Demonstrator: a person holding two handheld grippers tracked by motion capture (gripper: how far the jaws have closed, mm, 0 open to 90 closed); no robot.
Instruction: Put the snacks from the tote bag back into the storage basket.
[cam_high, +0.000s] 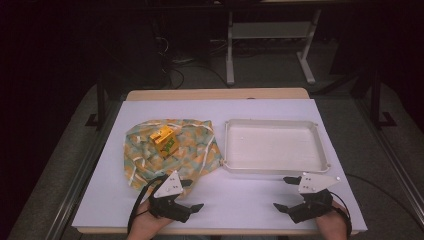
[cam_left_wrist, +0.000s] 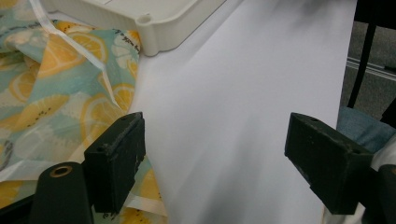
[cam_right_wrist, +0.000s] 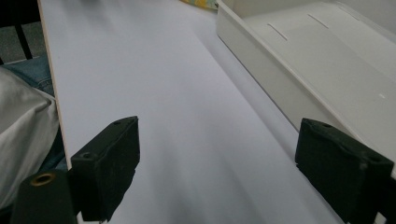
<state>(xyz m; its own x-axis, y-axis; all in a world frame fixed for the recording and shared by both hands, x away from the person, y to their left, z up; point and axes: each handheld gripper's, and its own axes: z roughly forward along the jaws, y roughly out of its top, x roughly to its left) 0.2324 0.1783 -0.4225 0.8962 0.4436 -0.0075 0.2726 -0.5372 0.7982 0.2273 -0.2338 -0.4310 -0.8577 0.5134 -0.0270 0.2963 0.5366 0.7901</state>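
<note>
A lemon-print cloth bag (cam_high: 170, 152) lies crumpled on the left half of the white table, with a small yellow box (cam_high: 164, 140) resting on top of it. To its right sits an empty white tray (cam_high: 275, 167). My left gripper (cam_high: 192, 195) stands open near the front edge, just below the cloth; its own view shows the cloth (cam_left_wrist: 51, 88) by one jaw and the tray's corner (cam_left_wrist: 154, 28) beyond. My right gripper (cam_high: 284, 193) is open too, in front of the tray, whose side wall (cam_right_wrist: 266, 79) runs along its right jaw. Both hold nothing.
The white sheet (cam_high: 235, 195) between the two grippers is bare. A wooden table edge (cam_high: 215, 94) runs along the back. Beyond it stand a white frame (cam_high: 270, 35) and cables on a grey floor. A person's knee in jeans (cam_right_wrist: 32, 70) shows under the front edge.
</note>
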